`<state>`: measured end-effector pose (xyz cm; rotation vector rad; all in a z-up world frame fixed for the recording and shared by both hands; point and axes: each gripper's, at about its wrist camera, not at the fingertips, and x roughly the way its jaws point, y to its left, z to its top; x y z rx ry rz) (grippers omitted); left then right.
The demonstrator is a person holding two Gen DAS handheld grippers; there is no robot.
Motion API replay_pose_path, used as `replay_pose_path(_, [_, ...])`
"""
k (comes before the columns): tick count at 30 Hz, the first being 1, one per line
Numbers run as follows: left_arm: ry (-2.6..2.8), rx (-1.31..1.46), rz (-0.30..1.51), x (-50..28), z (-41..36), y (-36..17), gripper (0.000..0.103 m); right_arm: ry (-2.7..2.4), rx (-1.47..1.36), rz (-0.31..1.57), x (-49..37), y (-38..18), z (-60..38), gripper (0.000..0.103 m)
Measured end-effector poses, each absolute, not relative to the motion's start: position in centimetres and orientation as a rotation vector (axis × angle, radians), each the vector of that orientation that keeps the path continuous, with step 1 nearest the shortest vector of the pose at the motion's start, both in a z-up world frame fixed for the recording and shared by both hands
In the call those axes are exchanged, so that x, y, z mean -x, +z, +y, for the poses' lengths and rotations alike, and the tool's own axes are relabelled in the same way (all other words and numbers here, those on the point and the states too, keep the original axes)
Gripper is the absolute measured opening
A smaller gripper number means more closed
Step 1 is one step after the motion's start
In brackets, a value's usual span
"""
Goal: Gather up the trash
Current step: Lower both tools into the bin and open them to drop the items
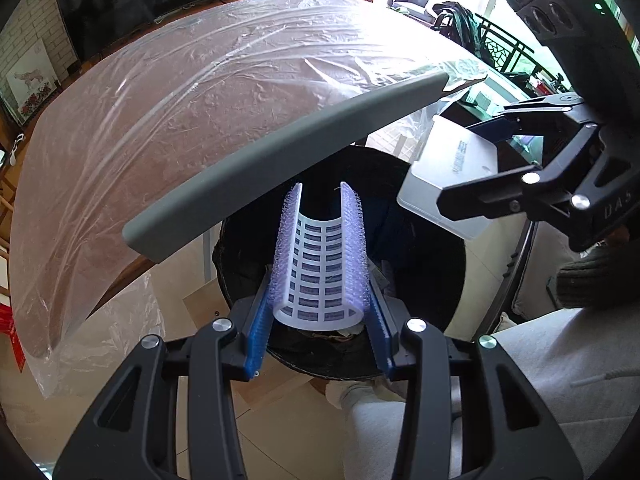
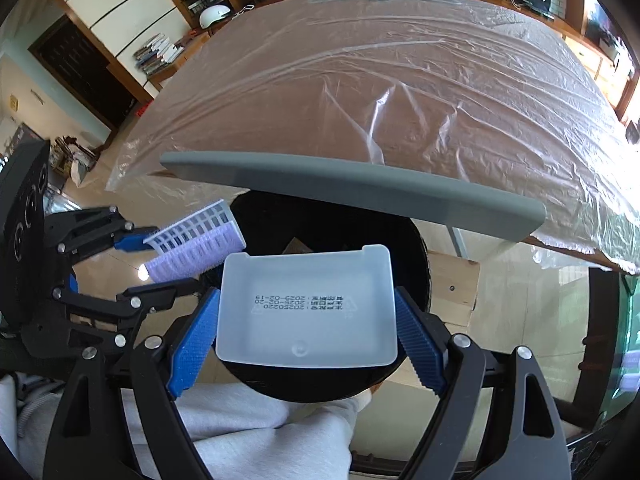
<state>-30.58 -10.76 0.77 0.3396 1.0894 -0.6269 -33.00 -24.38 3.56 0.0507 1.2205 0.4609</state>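
My left gripper (image 1: pixel 320 300) is shut on a curved white and purple bristly hair roller piece (image 1: pixel 320 256), which it holds above the mouth of a black trash bin (image 1: pixel 236 248). The right wrist view shows the same roller (image 2: pixel 196 240) in the left gripper (image 2: pixel 140 256) at the bin's left side. My right gripper (image 2: pixel 306 300) is shut on a translucent white plastic tray (image 2: pixel 308 292) with printed dates, held over the black bin (image 2: pixel 416 256). From the left wrist, that tray (image 1: pixel 452 176) and the right gripper (image 1: pixel 472 164) hang at the bin's right edge.
A long grey bar (image 1: pixel 280 160) (image 2: pixel 360 188) lies along the near edge of a brown table under a clear plastic sheet (image 1: pixel 180 92) (image 2: pixel 400 80), just beyond the bin. A person's legs in grey trousers (image 2: pixel 240 420) are close below the grippers. A wooden block (image 2: pixel 452 284) stands right of the bin.
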Motion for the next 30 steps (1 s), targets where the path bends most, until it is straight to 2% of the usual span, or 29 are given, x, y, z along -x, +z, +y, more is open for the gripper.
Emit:
replay_pose_path(27, [-0.547,-0.409,1.224,29.0,-12.5,-5.3,0.045,0.419,0.067,1.227,32.8,-1.3,-22.2,0.082])
replay_pose_path(28, [-0.541,-0.417,1.217,29.1,-12.8,-5.3,0.053,0.417,0.064,1.237,32.8,-1.5,-22.1,0.082])
replay_pose_path(29, [-0.527,-0.426,1.209,29.1,-12.9,-5.3,0.073,0.412,0.059,1.245,32.8,-1.6,-22.1,0.084])
replay_pose_path(30, [-0.510,-0.431,1.190,29.3,-12.9,-5.0,0.082,0.404,0.052,1.250,32.8,-1.7,-22.1,0.086])
